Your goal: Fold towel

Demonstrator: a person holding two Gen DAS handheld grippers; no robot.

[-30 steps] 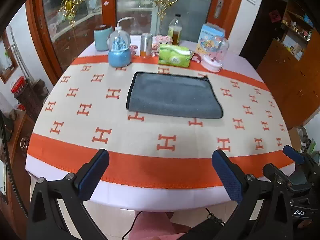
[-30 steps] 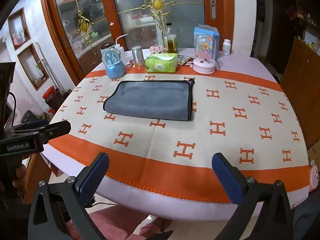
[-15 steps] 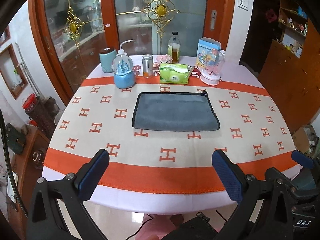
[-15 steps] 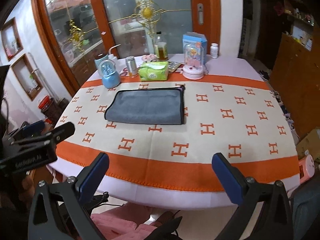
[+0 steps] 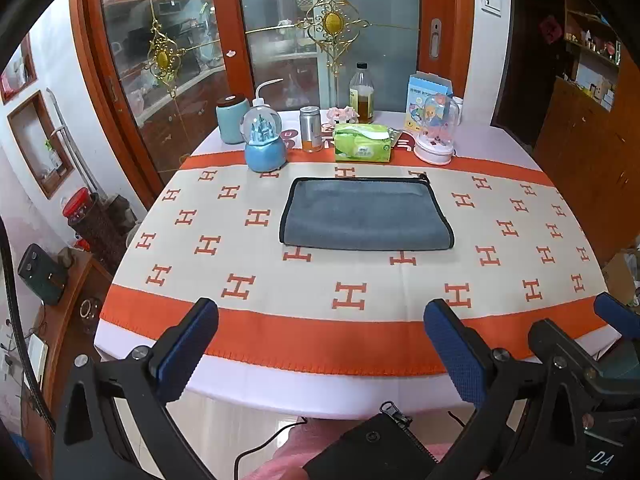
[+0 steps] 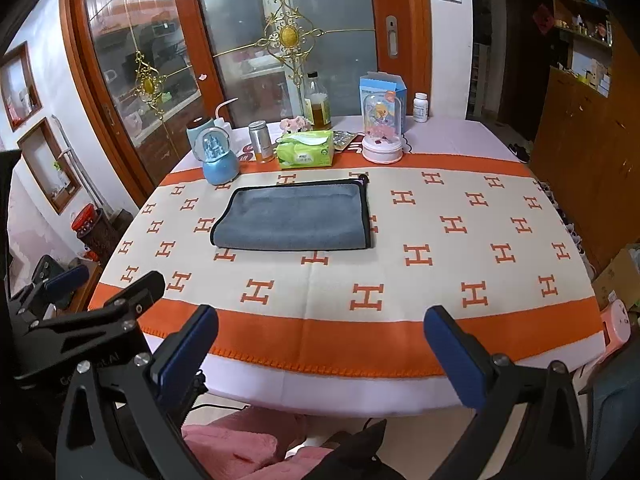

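Observation:
A grey towel [image 5: 366, 214] with black edging lies folded flat on the table, toward the far side; it also shows in the right wrist view [image 6: 292, 217]. My left gripper [image 5: 320, 344] is open and empty, held off the table's near edge, well short of the towel. My right gripper [image 6: 320, 344] is open and empty too, also back from the near edge. The left gripper shows at the lower left of the right wrist view [image 6: 68, 312], and the right gripper at the lower right of the left wrist view [image 5: 600, 344].
The table carries an orange and cream cloth [image 5: 360, 296]. Along its far edge stand a snow globe [image 5: 264, 140], a metal can [image 5: 311, 128], a green tissue pack [image 5: 362, 142], an oil bottle [image 5: 362, 94] and a domed toy [image 5: 436, 128]. Glass doors stand behind; wooden cabinets on the right.
Both grippers have pulled back and risen away from the table, so the towel looks smaller and farther. The towel has not moved. Both stay open.

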